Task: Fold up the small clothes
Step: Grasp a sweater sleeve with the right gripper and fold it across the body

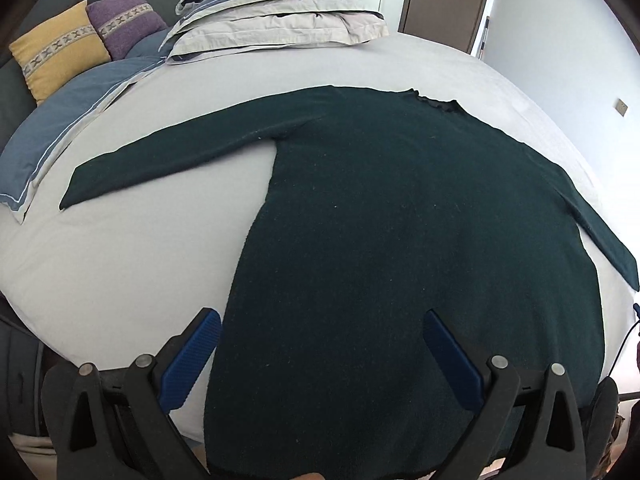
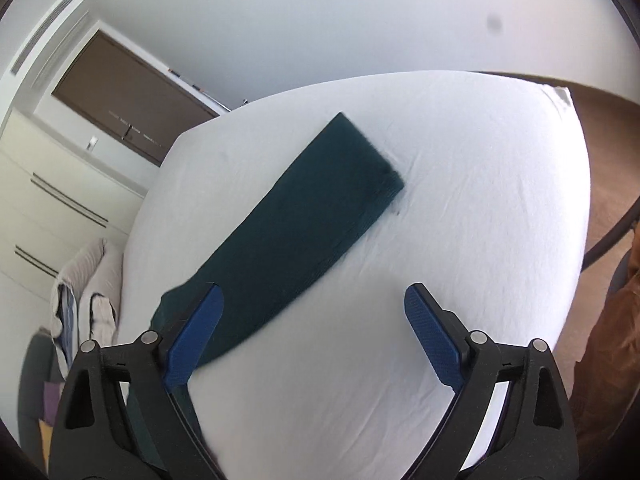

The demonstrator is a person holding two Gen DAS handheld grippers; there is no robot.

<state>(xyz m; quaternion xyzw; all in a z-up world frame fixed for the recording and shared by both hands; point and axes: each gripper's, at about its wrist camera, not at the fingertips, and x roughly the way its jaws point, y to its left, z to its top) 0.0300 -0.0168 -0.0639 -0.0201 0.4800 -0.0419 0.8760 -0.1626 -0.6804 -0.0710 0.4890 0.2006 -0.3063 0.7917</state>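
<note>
A dark green long-sleeved sweater (image 1: 400,220) lies flat and spread out on the bed (image 1: 120,260), which is covered with a pale grey sheet. Its body takes up the middle of the bed, the hem nearest the left wrist camera and the neckline (image 1: 436,102) at the far end. One sleeve (image 1: 180,152) stretches straight out from the body to the left in that view; the other sleeve (image 2: 320,216) runs out across the sheet on the opposite side and lies flat, its cuff well short of the bed's edge.

The left gripper (image 1: 322,340) hangs over the hem end of the sweater with its blue fingers (image 1: 192,360) wide apart: one finger is over bare sheet just beside the sweater's side edge, the other over the dark cloth. Nothing is clamped between them.

The right gripper (image 2: 312,320) points along the outstretched sleeve, its fingers also apart and empty, one finger (image 2: 194,336) over the sleeve and the other over bare sheet.

At the far end of the bed from the sweater's hem sits a stack of folded bedding (image 1: 280,12). Beside that, at the bed's head, lean a yellow cushion (image 1: 56,52) and a purple cushion (image 1: 124,28), with blue pillows (image 1: 60,120) below them. Beyond the bed stands a brown door (image 1: 444,0)
</note>
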